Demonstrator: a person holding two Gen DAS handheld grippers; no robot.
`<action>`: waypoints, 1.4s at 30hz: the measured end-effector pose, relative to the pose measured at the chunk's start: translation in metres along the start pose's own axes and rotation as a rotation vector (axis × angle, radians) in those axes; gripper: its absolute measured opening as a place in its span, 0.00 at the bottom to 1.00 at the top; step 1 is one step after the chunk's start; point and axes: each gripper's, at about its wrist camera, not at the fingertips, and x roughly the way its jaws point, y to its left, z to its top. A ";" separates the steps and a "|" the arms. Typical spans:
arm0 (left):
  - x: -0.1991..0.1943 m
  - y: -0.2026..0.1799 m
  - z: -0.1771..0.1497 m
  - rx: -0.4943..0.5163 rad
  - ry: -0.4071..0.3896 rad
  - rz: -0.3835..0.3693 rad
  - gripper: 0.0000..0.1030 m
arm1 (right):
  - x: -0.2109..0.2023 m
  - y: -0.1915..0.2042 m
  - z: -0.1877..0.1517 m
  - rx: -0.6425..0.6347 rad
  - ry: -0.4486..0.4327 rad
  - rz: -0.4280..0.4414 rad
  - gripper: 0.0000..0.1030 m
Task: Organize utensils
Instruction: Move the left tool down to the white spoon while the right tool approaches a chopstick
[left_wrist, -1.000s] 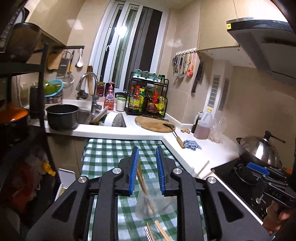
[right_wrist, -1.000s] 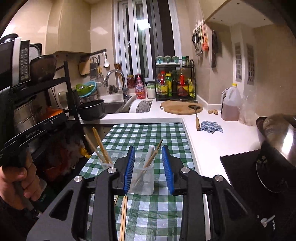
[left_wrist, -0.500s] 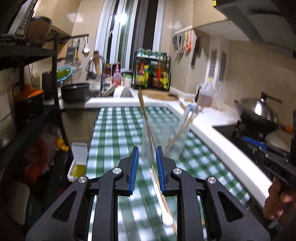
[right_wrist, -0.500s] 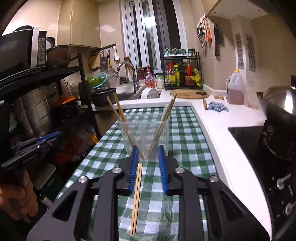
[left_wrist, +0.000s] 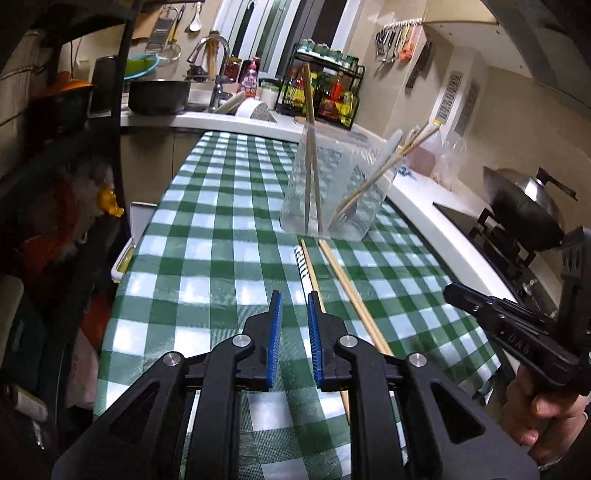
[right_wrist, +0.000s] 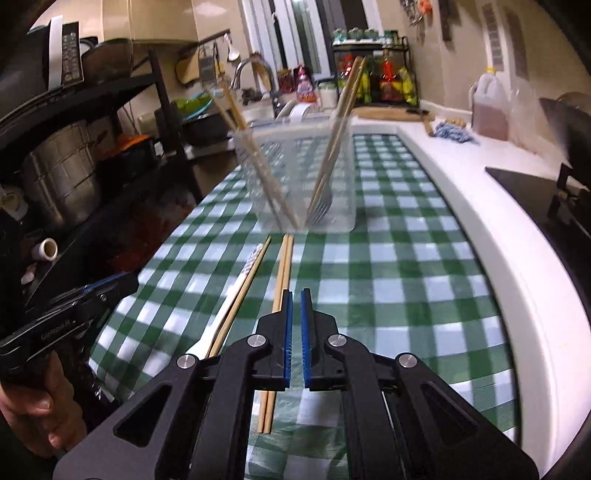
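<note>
A clear plastic holder (left_wrist: 332, 192) (right_wrist: 299, 177) stands on the green checked cloth (left_wrist: 221, 236) with chopsticks and a fork (right_wrist: 321, 210) leaning inside. In front of it lie a pair of wooden chopsticks (right_wrist: 282, 273) (left_wrist: 347, 288), a single chopstick (right_wrist: 243, 291) and a white spoon (right_wrist: 225, 317) (left_wrist: 301, 266). My left gripper (left_wrist: 294, 295) hovers low over the cloth, its jaws closing, only cloth in the gap; the spoon and single chopstick run under its right finger. My right gripper (right_wrist: 296, 293) is closing to a thin slit with nothing between; the pair passes under its left finger.
A white counter (right_wrist: 480, 206) borders the cloth on the right, with a blue rag (right_wrist: 454, 133), an oil jug (right_wrist: 489, 107) and a wok (left_wrist: 524, 206) on the stove. A black rack (right_wrist: 110, 110) with pots stands at the left. Sink and spice rack lie behind.
Both grippers have dropped toward the cloth, onto the loose utensils in front of the holder. The right jaws have closed from a wide gap to a slit; the left gap narrowed slightly.
</note>
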 end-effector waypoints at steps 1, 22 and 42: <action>0.003 -0.001 -0.004 -0.001 0.014 -0.003 0.14 | 0.005 0.003 -0.003 -0.011 0.019 0.003 0.08; 0.039 -0.017 -0.035 0.009 0.182 -0.049 0.14 | 0.052 0.017 -0.038 -0.077 0.303 0.010 0.12; 0.051 -0.043 -0.049 0.107 0.195 0.033 0.17 | 0.050 0.004 -0.036 -0.040 0.305 -0.087 0.06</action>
